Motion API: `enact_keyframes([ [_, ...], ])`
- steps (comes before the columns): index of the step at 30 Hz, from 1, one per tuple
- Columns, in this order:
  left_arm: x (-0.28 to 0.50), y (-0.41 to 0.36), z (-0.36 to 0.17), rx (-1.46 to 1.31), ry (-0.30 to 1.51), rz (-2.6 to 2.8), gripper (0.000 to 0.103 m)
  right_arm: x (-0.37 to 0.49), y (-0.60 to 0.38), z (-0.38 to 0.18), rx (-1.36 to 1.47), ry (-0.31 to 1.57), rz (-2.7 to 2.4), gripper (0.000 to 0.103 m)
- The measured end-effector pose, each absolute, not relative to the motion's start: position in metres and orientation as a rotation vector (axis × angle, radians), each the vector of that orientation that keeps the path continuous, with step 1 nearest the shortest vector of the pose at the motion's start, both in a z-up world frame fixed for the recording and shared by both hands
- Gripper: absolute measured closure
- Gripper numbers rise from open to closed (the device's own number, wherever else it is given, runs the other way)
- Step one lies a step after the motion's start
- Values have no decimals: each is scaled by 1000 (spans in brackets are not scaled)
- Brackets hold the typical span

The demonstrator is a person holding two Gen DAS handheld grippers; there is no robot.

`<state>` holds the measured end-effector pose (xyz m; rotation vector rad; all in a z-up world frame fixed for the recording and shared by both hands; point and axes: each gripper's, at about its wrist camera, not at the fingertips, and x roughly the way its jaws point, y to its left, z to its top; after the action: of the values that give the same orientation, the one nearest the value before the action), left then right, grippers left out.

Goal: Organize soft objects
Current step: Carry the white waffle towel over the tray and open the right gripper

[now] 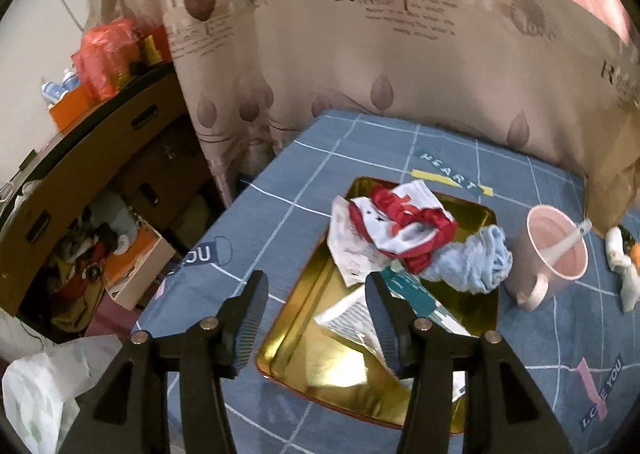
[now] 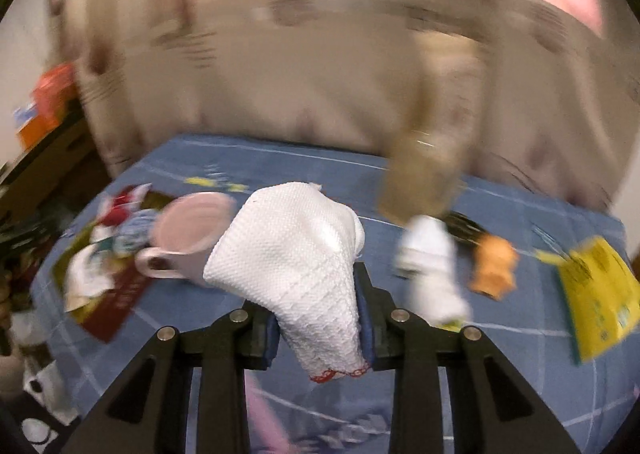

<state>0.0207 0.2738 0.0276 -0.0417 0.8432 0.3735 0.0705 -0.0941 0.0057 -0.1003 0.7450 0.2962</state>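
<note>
A gold tray (image 1: 320,334) lies on the blue grid cloth and holds a red-and-white cloth (image 1: 404,226), a light blue towel (image 1: 476,258) and some papers. My left gripper (image 1: 316,302) is open and empty above the tray's near left part. My right gripper (image 2: 318,306) is shut on a white textured cloth (image 2: 296,250) with a red trim, held above the table. The right wrist view is motion-blurred. In it the tray (image 2: 116,294) lies at the left.
A pink mug (image 1: 554,250) with a spoon stands right of the tray; it also shows in the right wrist view (image 2: 188,234). A white and orange soft toy (image 2: 436,266), a yellow booklet (image 2: 596,294) and a brown paper bag (image 2: 424,186) lie on the table. Cardboard boxes (image 1: 100,182) crowd the left.
</note>
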Motion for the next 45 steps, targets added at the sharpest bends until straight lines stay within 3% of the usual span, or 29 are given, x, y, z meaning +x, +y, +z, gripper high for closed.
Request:
enact_keyframes([
  [16, 9, 308, 44, -124, 813, 420, 46, 61, 93, -18, -247, 849, 672, 74],
  [42, 6, 321, 42, -181, 818, 429, 46, 124, 159, -86, -336, 958, 602, 74],
  [45, 7, 321, 41, -183, 822, 429, 46, 123, 158, -83, -333, 949, 603, 69],
])
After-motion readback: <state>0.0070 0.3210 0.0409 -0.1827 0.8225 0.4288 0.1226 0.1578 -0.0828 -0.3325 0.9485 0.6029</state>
